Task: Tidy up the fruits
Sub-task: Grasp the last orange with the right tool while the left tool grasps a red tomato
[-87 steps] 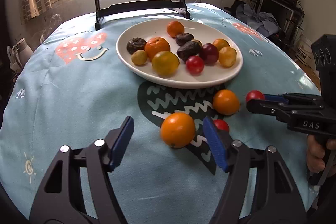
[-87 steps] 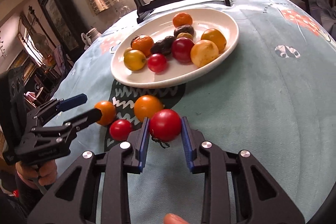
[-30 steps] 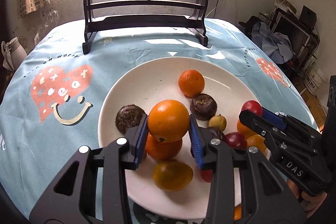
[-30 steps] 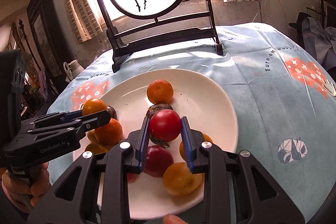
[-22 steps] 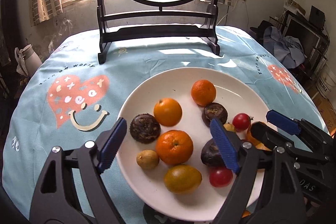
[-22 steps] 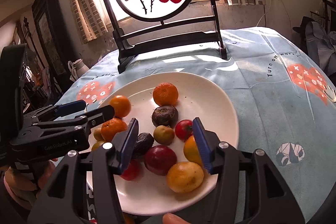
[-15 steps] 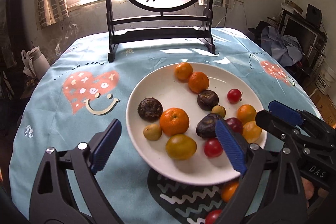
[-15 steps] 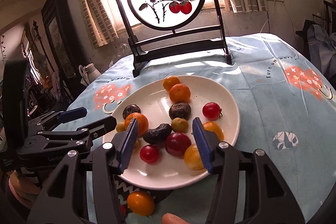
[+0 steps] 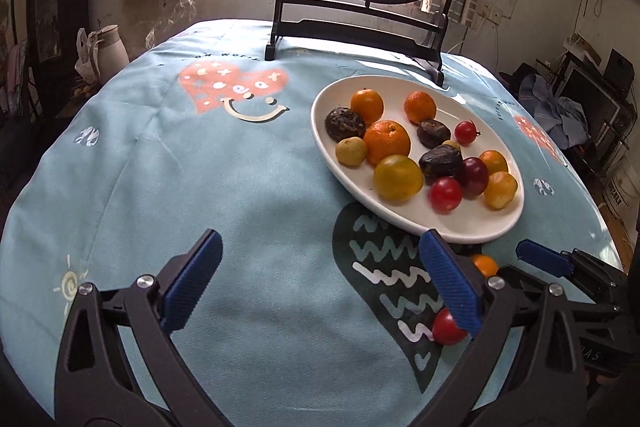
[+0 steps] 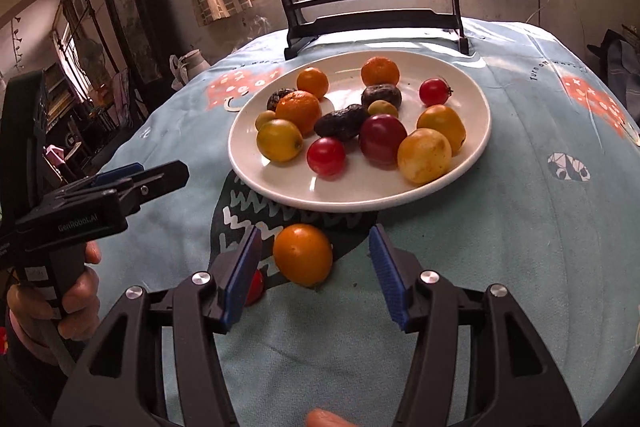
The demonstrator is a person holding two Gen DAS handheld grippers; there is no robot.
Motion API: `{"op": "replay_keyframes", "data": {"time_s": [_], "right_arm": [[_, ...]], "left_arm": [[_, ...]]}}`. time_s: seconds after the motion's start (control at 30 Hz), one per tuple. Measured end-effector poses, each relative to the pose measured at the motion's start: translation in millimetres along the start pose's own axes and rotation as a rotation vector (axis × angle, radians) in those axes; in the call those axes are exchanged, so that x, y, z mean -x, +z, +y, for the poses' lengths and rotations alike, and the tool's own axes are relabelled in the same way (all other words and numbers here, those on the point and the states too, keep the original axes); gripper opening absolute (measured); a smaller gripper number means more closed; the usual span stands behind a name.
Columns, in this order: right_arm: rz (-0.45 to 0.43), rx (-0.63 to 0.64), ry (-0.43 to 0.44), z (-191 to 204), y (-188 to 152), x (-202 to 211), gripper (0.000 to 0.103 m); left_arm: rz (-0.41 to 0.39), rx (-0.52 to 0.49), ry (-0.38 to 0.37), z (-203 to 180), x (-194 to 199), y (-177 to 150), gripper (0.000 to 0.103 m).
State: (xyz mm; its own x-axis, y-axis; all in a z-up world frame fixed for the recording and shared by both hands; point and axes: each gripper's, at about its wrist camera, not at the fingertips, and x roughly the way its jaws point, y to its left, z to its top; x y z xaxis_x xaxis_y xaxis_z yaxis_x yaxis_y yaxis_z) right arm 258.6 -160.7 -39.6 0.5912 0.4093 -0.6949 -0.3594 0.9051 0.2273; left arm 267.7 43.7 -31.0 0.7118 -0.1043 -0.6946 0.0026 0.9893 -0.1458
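A white plate (image 9: 472,227) (image 10: 360,195) holds several fruits: oranges, red tomatoes, dark fruits and yellow ones. On the cloth in front of it lie an orange (image 10: 303,254) (image 9: 484,263) and a red tomato (image 9: 447,326) (image 10: 255,287). My right gripper (image 10: 316,273) is open, its jaws on either side of the loose orange, not touching it. My left gripper (image 9: 320,285) is open and empty over bare cloth, left of the plate; its right finger partly hides the tomato.
A round painted screen on a black stand (image 9: 356,27) (image 10: 372,11) stands behind the plate. The round table has a light blue printed cloth (image 9: 180,167). A white jug (image 9: 106,43) sits beyond the table's left edge. Furniture and clutter line the room.
Both grippers let go of their fruit onto the plate, opened, and pulled back toward me. The right one now straddles the loose orange; the left has swung left of the plate.
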Motion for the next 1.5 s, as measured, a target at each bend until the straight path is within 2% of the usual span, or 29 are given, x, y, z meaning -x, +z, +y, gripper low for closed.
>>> {"op": "replay_keyframes", "data": {"time_s": [0.33,0.83,1.03,1.13,1.23,1.33,1.43,1.5], "right_arm": [[0.042,0.001,0.005,-0.6,-2.4,-14.4,0.055],[0.057,0.002,0.026,2.4,-3.8,-23.2,0.044],[0.061,0.005,0.031,3.9,-3.6,-24.5,0.037],[0.046,-0.001,0.026,2.0,-3.7,-21.1,0.037],[0.006,-0.024,0.026,-4.3,-1.3,-9.0,0.037],[-0.044,-0.077,0.035,-15.7,2.7,5.1,0.037],[-0.077,-0.13,0.036,-27.7,5.5,15.1,0.037],[-0.083,-0.155,0.03,-32.5,5.8,17.7,0.037]], "left_arm": [[0.003,-0.012,-0.027,-4.0,2.7,-1.8,0.101],[-0.002,-0.038,-0.013,-10.1,3.6,-4.0,0.101],[-0.003,-0.048,-0.007,-11.5,3.2,-4.2,0.101],[-0.002,-0.049,-0.009,-11.6,3.1,-4.3,0.101],[0.015,-0.058,-0.035,-12.8,2.2,-5.9,0.101],[0.046,-0.113,-0.118,-23.7,0.7,-11.3,0.099],[0.087,-0.23,-0.204,-46.1,-0.4,-22.0,0.084],[0.114,-0.315,-0.241,-62.8,-1.6,-31.7,0.07]]}}
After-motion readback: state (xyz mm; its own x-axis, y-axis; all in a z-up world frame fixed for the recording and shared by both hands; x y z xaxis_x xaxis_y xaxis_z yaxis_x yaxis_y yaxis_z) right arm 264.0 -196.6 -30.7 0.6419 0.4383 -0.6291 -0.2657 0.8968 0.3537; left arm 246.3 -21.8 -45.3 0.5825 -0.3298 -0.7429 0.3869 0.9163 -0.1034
